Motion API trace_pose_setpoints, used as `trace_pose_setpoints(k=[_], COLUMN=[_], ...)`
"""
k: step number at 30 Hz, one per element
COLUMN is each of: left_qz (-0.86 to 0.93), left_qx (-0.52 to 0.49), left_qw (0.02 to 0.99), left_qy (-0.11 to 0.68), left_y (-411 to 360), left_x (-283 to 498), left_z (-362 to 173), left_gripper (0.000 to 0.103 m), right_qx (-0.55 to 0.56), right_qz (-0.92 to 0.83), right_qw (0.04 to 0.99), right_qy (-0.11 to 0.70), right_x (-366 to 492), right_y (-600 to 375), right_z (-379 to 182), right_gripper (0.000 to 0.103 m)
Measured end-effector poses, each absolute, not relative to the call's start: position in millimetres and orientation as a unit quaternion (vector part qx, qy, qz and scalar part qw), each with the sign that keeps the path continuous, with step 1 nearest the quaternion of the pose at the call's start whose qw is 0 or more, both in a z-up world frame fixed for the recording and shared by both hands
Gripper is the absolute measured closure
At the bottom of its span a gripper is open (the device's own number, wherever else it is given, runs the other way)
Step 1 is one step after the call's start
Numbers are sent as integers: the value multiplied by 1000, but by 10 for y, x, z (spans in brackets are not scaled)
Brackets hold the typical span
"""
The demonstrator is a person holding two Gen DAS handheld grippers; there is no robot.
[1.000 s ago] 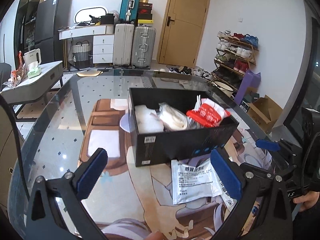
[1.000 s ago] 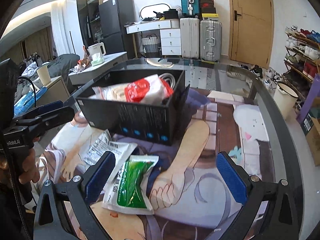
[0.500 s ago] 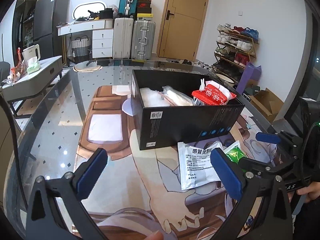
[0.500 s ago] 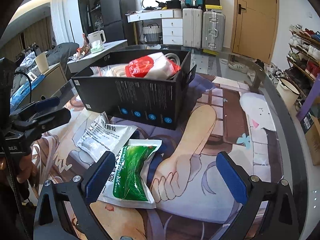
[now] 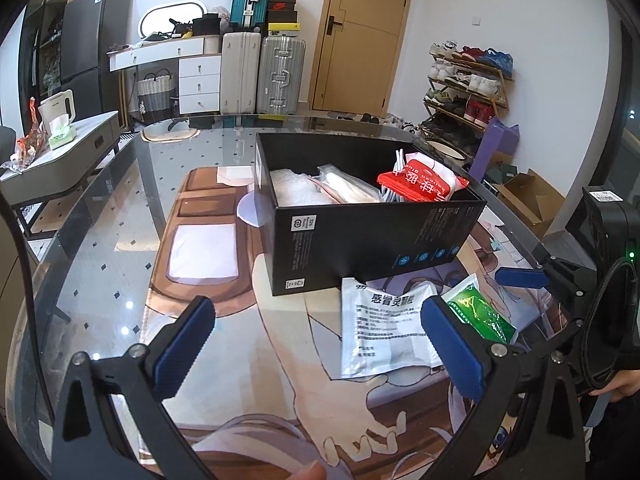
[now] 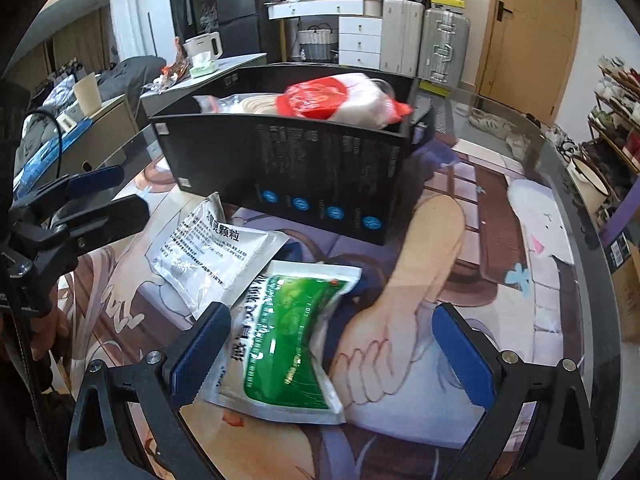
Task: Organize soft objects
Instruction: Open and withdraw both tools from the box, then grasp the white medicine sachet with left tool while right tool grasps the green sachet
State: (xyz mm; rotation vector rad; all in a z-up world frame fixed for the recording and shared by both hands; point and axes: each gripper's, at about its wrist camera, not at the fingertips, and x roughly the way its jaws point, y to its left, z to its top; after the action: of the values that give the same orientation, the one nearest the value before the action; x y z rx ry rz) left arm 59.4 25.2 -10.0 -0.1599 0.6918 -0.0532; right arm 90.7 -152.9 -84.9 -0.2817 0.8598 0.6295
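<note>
A black box [image 5: 372,236] [image 6: 304,168] sits on the printed mat and holds a red and white pack [image 5: 420,182] [image 6: 340,98] plus clear bagged items [image 5: 344,188]. In front of it lie a silver pouch [image 5: 384,328] [image 6: 212,248] and a green pouch [image 5: 480,314] [image 6: 288,332]. My left gripper [image 5: 316,346] is open, hovering over the mat left of the silver pouch. My right gripper [image 6: 330,354] is open just above the green pouch, whose lower part lies between its fingers. Each gripper shows at the other view's edge.
The mat [image 5: 200,248] covers a glass table [image 5: 100,216]. A low cabinet with a kettle [image 5: 60,106] stands to the left, suitcases [image 5: 276,76] and a door at the back, a shoe rack [image 5: 464,92] on the right. A hand [image 6: 48,332] holds the left gripper.
Both grippers have come lower and closer to the pouches. The right gripper now straddles the green pouch. The box and the pouches have not moved.
</note>
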Motion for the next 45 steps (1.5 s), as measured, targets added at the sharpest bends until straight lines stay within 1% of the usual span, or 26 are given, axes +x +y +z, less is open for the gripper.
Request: trace_pose_setpoints(k=[7,18,40,41,42,43,44,45], left_qz=[-29,-30,-28,-28,-28,-27,-28,-28], left_qx=[-82,-79,-75,-74,-73,-73,-74,-74], left_qw=[936,936,936,936,936,936,936,936], left_qy=[340,342,343,343,343,343,343,343], left_y=[270,269,259,256,254,255,253,251], left_x=[599,599,592,590,586,585,585,586], left_z=[-102,-110,-125,-128,-135,-136,-136,-135], left_gripper=[0,0,0,0,0,0,0,0], right_qx=[-146,-133,-134,-135,-137,-138,-138,-137], right_qz=[304,287,286,287,292,296,299,304], right_qw=[845,848,847,848,848,849,850,851], right_qy=[415,425,427,425,420,416,411,407], right_x=[918,1034,1067,1057,1037,1016,1000,982], right_y=[-1471,-1638,-1609,-1606,-1601,-1600,-1596,-1593], right_z=[-895,-919,-929,-925,-917,-909,-901,-890], right_gripper=[1,1,1,2,5,11,14,21])
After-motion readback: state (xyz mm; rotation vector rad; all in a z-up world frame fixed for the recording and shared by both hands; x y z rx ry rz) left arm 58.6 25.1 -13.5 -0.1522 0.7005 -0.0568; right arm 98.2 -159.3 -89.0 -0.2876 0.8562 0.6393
